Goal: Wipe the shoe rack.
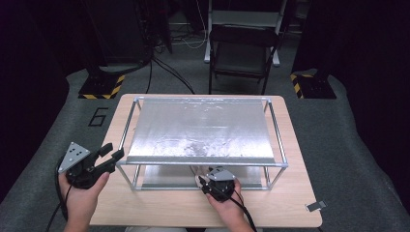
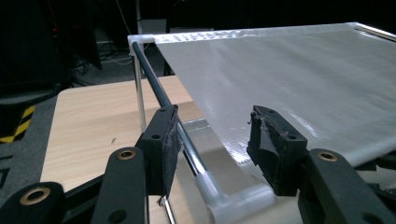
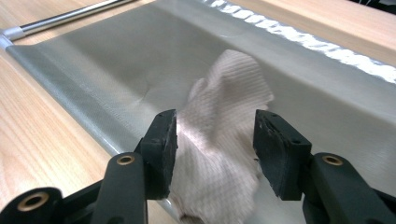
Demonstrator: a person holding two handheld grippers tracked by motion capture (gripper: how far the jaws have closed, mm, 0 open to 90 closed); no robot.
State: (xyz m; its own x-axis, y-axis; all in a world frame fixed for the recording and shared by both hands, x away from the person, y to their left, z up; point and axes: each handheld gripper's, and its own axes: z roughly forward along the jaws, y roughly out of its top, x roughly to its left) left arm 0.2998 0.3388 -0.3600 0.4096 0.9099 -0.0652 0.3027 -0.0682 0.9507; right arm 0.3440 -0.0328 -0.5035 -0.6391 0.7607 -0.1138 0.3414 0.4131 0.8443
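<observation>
A two-tier metal rack (image 1: 126, 126) with silver fabric shelves stands on the wooden table (image 1: 159, 205). On the lower shelf (image 3: 116, 60), near its front edge, lies a crumpled beige cloth (image 3: 224, 93), also seen as the cloth (image 1: 195, 170) in the high view. My right gripper (image 3: 215, 140) is open with its jaws on either side of the cloth and a gap at the right jaw; from above, the right gripper (image 1: 202, 181) sits at the rack's front middle. My left gripper (image 1: 113, 152) is open at the rack's front left corner. The left gripper (image 2: 212, 140) straddles the top rail (image 2: 154, 79), holding nothing.
A dark folding chair (image 1: 241, 53) stands beyond the table. Two stand bases with yellow-black tape (image 1: 101, 88) (image 1: 312, 84) sit on the floor at the back corners. A small grey tag (image 1: 315, 206) lies near the table's front right corner.
</observation>
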